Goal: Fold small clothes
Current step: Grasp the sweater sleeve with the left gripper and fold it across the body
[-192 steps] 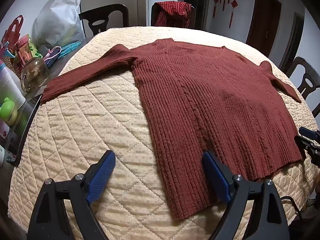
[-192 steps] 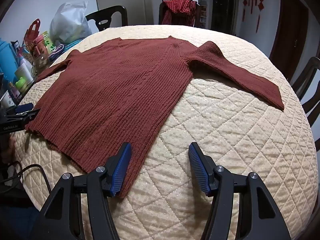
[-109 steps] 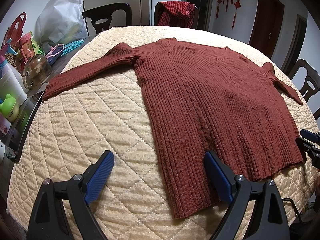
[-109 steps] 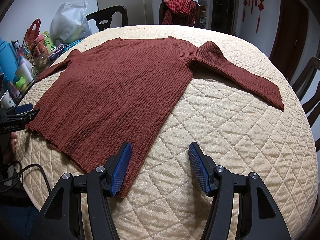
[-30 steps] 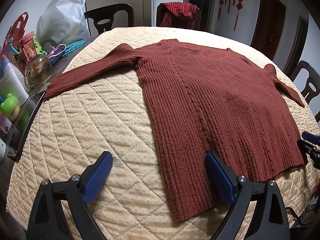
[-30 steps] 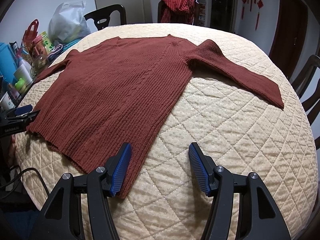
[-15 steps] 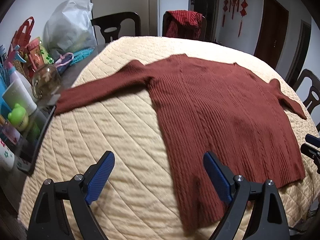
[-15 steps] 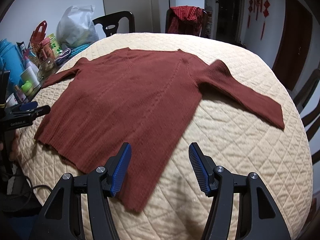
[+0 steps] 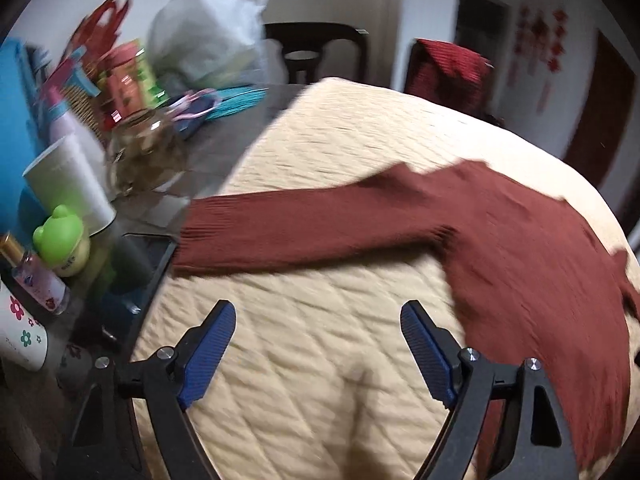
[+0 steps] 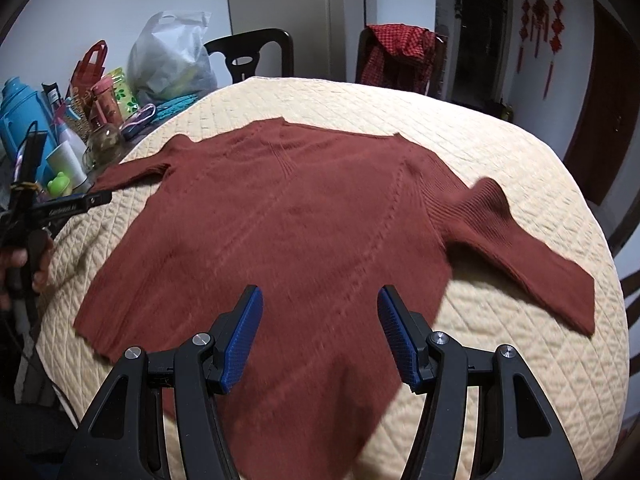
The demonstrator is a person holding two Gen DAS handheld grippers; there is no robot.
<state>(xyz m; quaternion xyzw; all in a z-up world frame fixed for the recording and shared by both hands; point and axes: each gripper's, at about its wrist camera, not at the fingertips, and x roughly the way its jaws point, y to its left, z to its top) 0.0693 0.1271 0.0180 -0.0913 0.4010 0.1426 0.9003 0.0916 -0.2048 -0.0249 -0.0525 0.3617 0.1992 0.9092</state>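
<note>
On the padded surface [image 10: 500,152] our sweater [image 10: 304,216] lies flat for folding, so both grippers, left gripper [image 9: 316,340] and right gripper [image 10: 320,336], hang over it with fingers wide and empty, the left ones just closing a little.

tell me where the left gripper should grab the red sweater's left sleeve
Grip the ribbed cuff of the dark red knitted sweater, coming from the table-edge side. The sleeve lies flat and straight on the cream quilted cover, cuff nearest the open left gripper.
</note>
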